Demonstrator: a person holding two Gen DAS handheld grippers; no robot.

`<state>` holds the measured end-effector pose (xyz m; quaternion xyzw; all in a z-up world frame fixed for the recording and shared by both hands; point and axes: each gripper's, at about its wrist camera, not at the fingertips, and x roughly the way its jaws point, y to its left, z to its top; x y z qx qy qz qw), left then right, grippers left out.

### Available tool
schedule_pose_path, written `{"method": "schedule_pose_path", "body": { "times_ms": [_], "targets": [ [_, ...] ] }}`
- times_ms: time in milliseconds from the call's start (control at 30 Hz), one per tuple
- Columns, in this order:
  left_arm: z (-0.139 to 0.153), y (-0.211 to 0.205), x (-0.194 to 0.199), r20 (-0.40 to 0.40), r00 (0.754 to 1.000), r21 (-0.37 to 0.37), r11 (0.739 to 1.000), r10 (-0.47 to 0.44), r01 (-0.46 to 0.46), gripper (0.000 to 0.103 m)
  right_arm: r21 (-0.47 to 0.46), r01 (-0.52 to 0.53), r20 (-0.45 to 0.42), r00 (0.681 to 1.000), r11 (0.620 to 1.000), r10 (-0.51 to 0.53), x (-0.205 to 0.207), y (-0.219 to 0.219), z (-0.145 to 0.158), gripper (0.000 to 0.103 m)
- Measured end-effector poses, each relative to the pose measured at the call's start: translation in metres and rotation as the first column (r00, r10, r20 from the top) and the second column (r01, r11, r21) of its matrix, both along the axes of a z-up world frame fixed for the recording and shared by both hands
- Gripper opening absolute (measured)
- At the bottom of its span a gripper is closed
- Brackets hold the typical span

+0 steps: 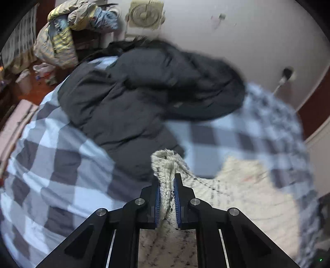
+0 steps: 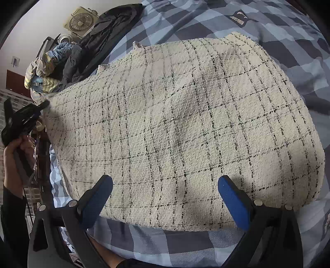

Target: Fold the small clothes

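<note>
A cream garment with thin black checks (image 2: pixel 181 123) lies spread on the checked bed cover (image 2: pixel 185 249). In the left wrist view my left gripper (image 1: pixel 167 177) is shut on a pinched-up edge of the cream garment (image 1: pixel 167 165), which bunches above the blue pads and hangs away to the right. The right wrist view shows that left gripper (image 2: pixel 44 105) at the garment's left corner, held by a hand (image 2: pixel 14 150). My right gripper (image 2: pixel 165 181) hovers wide open over the garment's near edge, its blue pads (image 2: pixel 233 200) apart and touching nothing.
A dark padded jacket (image 1: pixel 134 92) lies on the bed beyond the garment. A pile of clothes (image 1: pixel 68 31) sits on a chair at the far left, with a square fan (image 1: pixel 145 14) against the wall. The bed's left edge (image 1: pixel 12 132) drops to a red floor.
</note>
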<state>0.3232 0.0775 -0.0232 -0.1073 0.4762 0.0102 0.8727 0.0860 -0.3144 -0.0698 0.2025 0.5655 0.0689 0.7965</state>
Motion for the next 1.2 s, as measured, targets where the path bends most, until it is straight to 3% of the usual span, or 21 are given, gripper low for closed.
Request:
{"method": "schedule_pose_path", "body": {
  "times_ms": [67,133,200,267,300,367,433,467,567,667,767,800,867,933,1000,1033,1067,1100,1167,1200],
  "targets": [
    [-0.013,0.004,0.002,-0.026,0.999,0.079,0.997,0.029,-0.027,0.012,0.003,0.004,-0.002,1.0,1.0,-0.004,-0.001,-0.001,0.0,0.1],
    [-0.023,0.017,0.002,-0.051,0.999,0.045,0.999,0.019,-0.017,0.012,0.007,0.009,-0.003,1.0,1.0,-0.009,-0.001,-0.001,0.0,0.1],
    [-0.017,0.034,-0.004,-0.014,1.0,-0.028,1.0,0.014,-0.015,0.012,0.008,0.009,-0.006,1.0,1.0,-0.009,0.0,-0.001,0.0,0.1],
    [-0.007,0.043,-0.012,0.004,1.0,-0.011,1.0,0.014,-0.014,0.012,0.006,0.009,-0.008,1.0,1.0,-0.009,-0.001,-0.001,-0.001,0.1],
    [0.002,0.043,-0.018,0.016,0.999,0.101,0.994,0.034,-0.035,0.012,0.006,0.01,-0.01,1.0,1.0,-0.01,-0.001,0.0,-0.001,0.1],
    [0.02,0.044,-0.03,0.065,0.997,0.291,0.955,0.045,-0.062,0.012,0.005,0.011,-0.011,1.0,1.0,-0.011,0.0,0.0,0.0,0.1],
    [0.036,0.048,-0.046,0.114,0.993,0.392,0.916,0.043,-0.084,0.012,0.003,0.014,-0.01,1.0,1.0,-0.014,-0.001,0.0,0.0,0.1],
    [0.04,0.049,-0.053,0.112,0.993,0.396,0.915,0.033,-0.075,0.012,0.002,0.015,-0.01,1.0,1.0,-0.015,-0.002,0.001,0.0,0.1],
    [0.032,0.042,-0.085,0.034,0.997,0.277,0.959,-0.065,0.053,0.012,0.0,0.013,-0.008,1.0,1.0,-0.013,-0.003,0.002,0.001,0.1],
    [0.008,0.016,-0.12,-0.032,0.989,0.161,0.975,-0.147,0.15,0.012,-0.01,-0.004,-0.003,1.0,1.0,0.004,-0.003,0.007,0.001,0.1],
    [-0.026,-0.028,-0.155,-0.095,0.956,0.022,0.959,-0.278,0.281,0.012,-0.018,-0.054,0.002,0.999,0.998,0.054,-0.003,0.017,0.001,0.1],
    [-0.043,-0.047,-0.166,-0.132,0.934,-0.023,0.943,-0.332,0.332,0.012,-0.027,-0.082,0.0,0.997,0.996,0.082,-0.003,0.022,0.0,0.1],
    [-0.071,-0.066,-0.175,-0.183,0.912,-0.029,0.93,-0.366,0.367,0.012,-0.049,-0.156,-0.037,0.987,0.986,0.155,-0.001,0.036,-0.008,0.1],
    [-0.097,-0.065,-0.178,-0.201,0.926,0.047,0.941,-0.319,0.335,0.012,-0.092,-0.218,-0.124,0.971,0.972,0.206,0.005,0.049,-0.026,0.1],
    [-0.095,-0.051,-0.18,-0.158,0.946,0.079,0.951,-0.284,0.299,0.012,-0.143,-0.23,-0.212,0.957,0.963,0.197,0.013,0.049,-0.045,0.1],
    [-0.093,-0.044,-0.18,-0.176,0.959,0.175,0.951,-0.223,0.254,0.012,-0.136,-0.203,-0.236,0.957,0.97,0.167,0.018,0.043,-0.051,0.1],
    [-0.092,-0.036,-0.18,-0.194,0.97,0.292,0.936,-0.146,0.199,0.012,-0.124,-0.171,-0.236,0.962,0.977,0.138,0.021,0.036,-0.052,0.1],
    [-0.094,-0.02,-0.183,-0.204,0.978,0.445,0.886,-0.036,0.125,0.012,-0.098,-0.127,-0.226,0.969,0.987,0.102,0.023,0.027,-0.051,0.1],
    [-0.099,0.007,-0.194,-0.211,0.976,0.565,0.822,0.063,0.069,0.012,-0.067,-0.018,-0.205,0.979,0.998,0.004,0.025,0.002,-0.046,0.1],
    [-0.101,0.016,-0.197,-0.219,0.972,0.57,0.82,0.081,0.061,0.012,-0.056,0.072,-0.187,0.979,0.996,-0.081,0.023,-0.018,-0.042,0.1]
  ]
}}
